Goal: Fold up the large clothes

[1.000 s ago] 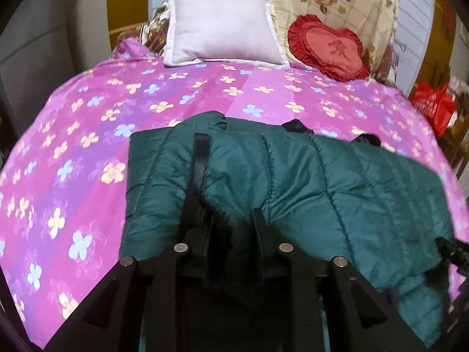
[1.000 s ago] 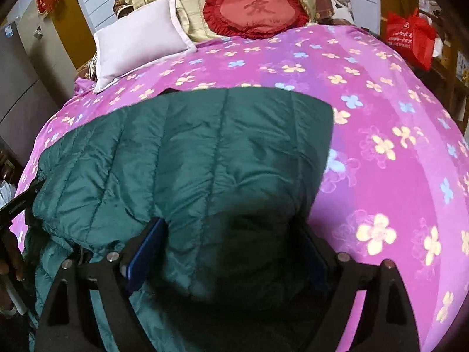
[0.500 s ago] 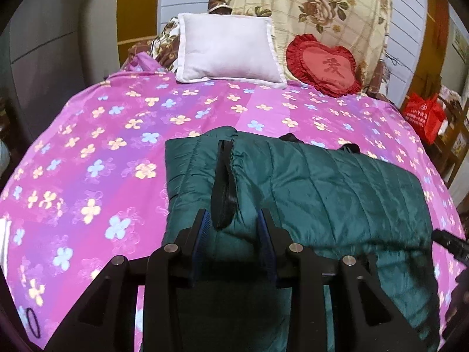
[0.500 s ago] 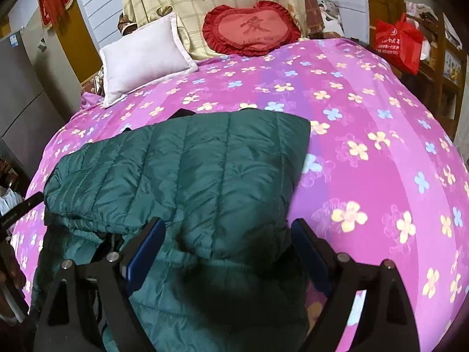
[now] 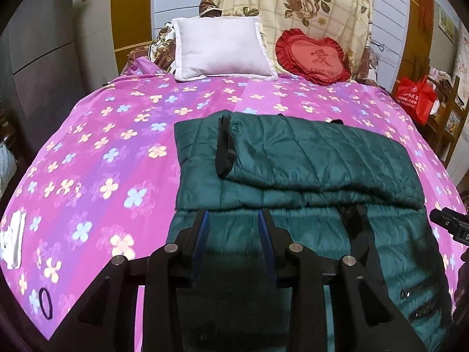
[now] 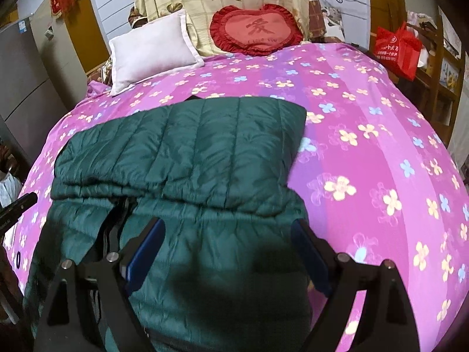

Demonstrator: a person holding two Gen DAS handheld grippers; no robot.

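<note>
A dark green quilted jacket (image 5: 307, 161) lies on the pink flowered bed, its far part folded back over the near part; it also shows in the right wrist view (image 6: 205, 152). A black cuff (image 5: 224, 149) lies on top at its left. My left gripper (image 5: 234, 228) is open and empty above the jacket's near left part. My right gripper (image 6: 228, 240) is wide open and empty above the jacket's near right part.
The pink flowered bedspread (image 5: 102, 161) covers the bed. A white pillow (image 5: 219, 50) and a red heart cushion (image 5: 315, 55) lie at the head. A red bag (image 6: 397, 50) stands at the right. A black hair tie (image 5: 45, 303) and white paper (image 5: 13, 243) lie near left.
Both grippers let go of the folded jacket edge and pulled back toward the near side. The left gripper opened; the folded layer now lies flat on the jacket.
</note>
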